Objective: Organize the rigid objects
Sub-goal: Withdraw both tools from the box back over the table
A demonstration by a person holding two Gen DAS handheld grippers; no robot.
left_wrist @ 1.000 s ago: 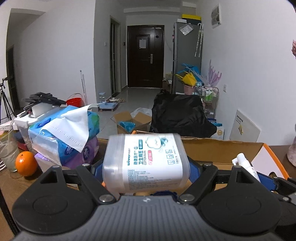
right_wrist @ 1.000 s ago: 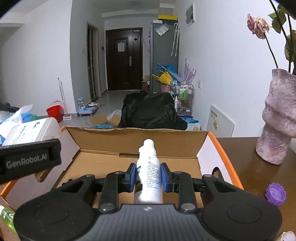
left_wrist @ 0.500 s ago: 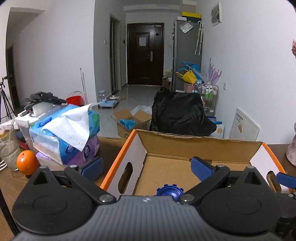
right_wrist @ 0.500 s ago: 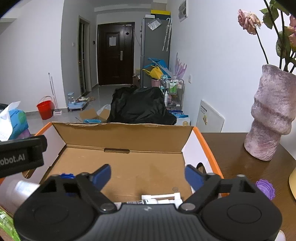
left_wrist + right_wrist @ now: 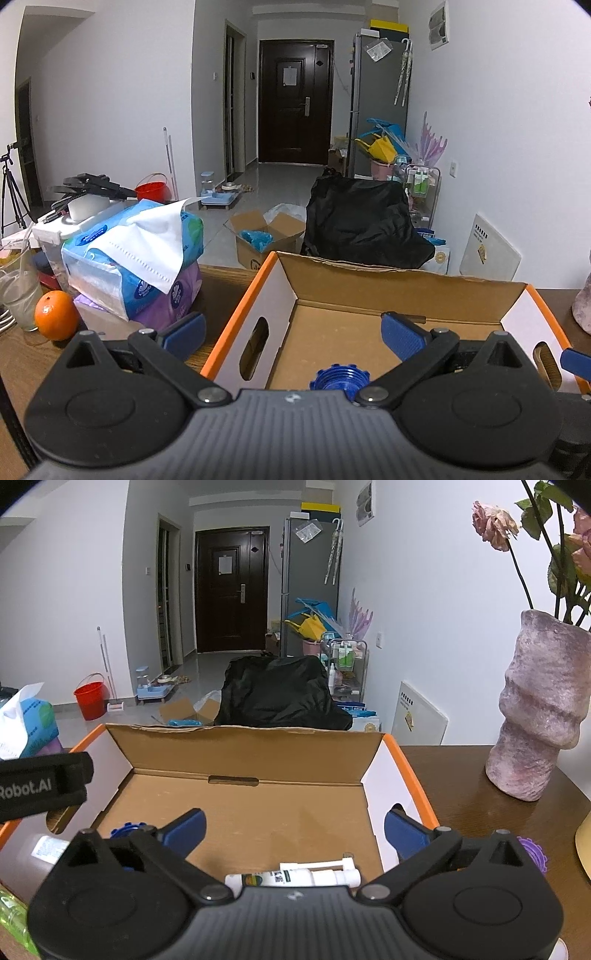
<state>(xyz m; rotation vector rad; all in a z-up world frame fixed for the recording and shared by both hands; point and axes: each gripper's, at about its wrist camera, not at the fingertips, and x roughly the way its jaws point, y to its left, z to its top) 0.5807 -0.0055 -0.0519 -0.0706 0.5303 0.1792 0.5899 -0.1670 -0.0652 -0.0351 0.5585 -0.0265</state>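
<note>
both grippers wide open and empty above the cardboard box.

the left gripper (image 5: 291, 330) holds nothing. the right gripper (image 5: 293, 829) has just been opening; nothing sits between its pads. the white spray bottle (image 5: 295, 878) lies on its side on the floor of the cardboard box (image 5: 258, 753), below the right gripper. a blue cap (image 5: 340, 376) shows at the box's near edge.

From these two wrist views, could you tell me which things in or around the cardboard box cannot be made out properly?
- White spray bottle, right wrist view: lying in the cardboard box, lower side hidden by the right gripper's body.
- Blue ridged cap, left wrist view: only its top shows above the left gripper's body.
- Purple cap, right wrist view: mostly behind the gripper linkage.
- Bottle label print: too small.
</note>
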